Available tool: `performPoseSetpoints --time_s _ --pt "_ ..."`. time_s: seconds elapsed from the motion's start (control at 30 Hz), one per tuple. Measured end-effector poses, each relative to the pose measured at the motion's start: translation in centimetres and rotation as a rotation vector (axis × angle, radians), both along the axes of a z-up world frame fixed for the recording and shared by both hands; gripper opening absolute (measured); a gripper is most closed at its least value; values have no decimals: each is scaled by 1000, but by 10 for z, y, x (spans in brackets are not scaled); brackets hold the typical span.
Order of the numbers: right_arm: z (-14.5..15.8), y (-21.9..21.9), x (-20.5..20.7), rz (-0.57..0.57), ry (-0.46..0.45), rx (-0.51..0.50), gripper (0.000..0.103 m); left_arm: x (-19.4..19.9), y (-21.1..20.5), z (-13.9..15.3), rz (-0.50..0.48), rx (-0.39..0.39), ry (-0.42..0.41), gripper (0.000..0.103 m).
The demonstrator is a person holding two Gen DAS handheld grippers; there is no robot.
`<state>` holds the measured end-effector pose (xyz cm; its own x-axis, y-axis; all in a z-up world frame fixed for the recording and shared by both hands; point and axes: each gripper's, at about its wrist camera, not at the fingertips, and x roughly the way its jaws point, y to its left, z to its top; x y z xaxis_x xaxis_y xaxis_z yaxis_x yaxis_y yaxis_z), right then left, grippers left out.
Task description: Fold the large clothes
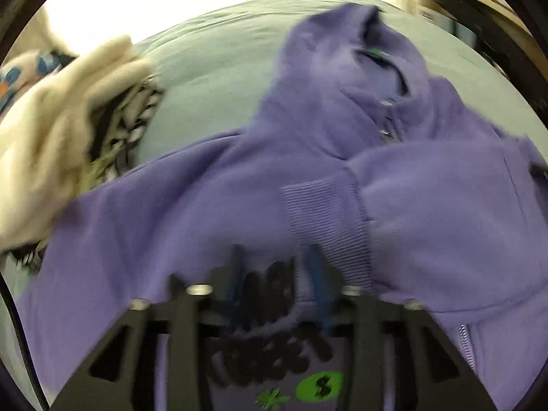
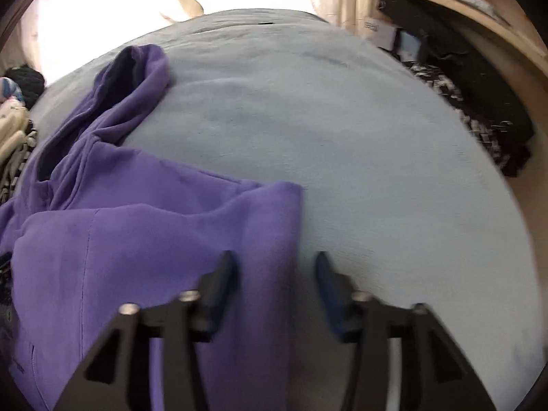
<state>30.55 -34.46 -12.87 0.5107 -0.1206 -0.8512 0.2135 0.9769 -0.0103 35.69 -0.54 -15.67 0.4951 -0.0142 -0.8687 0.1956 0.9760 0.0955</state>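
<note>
hoodie (image 2: 144, 239) flat on bed (image 2: 342, 137), hood away from both grippers, long axis running front to back; right gripper (image 2: 274, 267) jaws apart straddling its right edge, left gripper (image 1: 277, 263) jaws apart over the chest print, so right is nearer the fold edge

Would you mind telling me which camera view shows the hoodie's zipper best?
The left wrist view: the purple hoodie lies front-up there, with the zipper running down from the hood opening, and a further stretch at lower right. The right wrist view shows only plain purple fabric and the hood; no zipper is visible.
</note>
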Motion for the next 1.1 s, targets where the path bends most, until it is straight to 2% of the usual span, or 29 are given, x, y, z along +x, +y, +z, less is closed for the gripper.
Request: performPoseSetpoints --time_s 0.07,0.17,0.3,0.4,0.5,0.57,0.6,0.67,0.7,0.73,0.83,0.9,0.93,1.0,1.03,1.1 --pt "16 2 -17 23 -47 5 53 -3 12 11 36 -62 9 50" --pt "36 9 -39 61 -110 33 53 -11 19 32 66 -118 -43 50" --pt "44 40 -49 128 -110 97 53 -19 0 53 42 -244 -58 50" --pt "40 77 -47 207 -92 170 53 -14 -29 49 24 -304 -36 50" --pt "26 120 -47 281 -67 147 53 -2 -56 28 63 -278 -5 50" --pt "14 137 -49 309 -32 131 53 -1 -59 10 105 -242 25 49" --pt "8 140 -50 316 -14 120 53 -1 -58 2 119 -204 28 47" --pt "0 137 -54 312 -2 63 53 -3 -59 -8 160 -37 -9 49" --pt "0 131 -56 303 -5 30 53 -4 -56 -11 169 -7 -8 50" --pt "-2 119 -60 279 -6 -14 53 -8 -49 -12 166 -34 -11 50" --pt "-7 78 -69 204 -5 -36 53 -19 -36 -9 149 -50 -8 50" --pt "-3 57 -78 211 -16 77 53 -25 -29 -1 122 -86 3 50" --pt "2 53 -82 207 -25 109 53 -27 -24 4 97 -128 17 51" --pt "12 49 -91 203 -42 134 55 -27 -12 14 66 -235 34 51" --pt "14 49 -93 203 -53 140 55 -25 -2 21 68 -300 42 55" --pt "14 50 -97 210 -55 140 55 -20 17 27 94 -371 49 64"
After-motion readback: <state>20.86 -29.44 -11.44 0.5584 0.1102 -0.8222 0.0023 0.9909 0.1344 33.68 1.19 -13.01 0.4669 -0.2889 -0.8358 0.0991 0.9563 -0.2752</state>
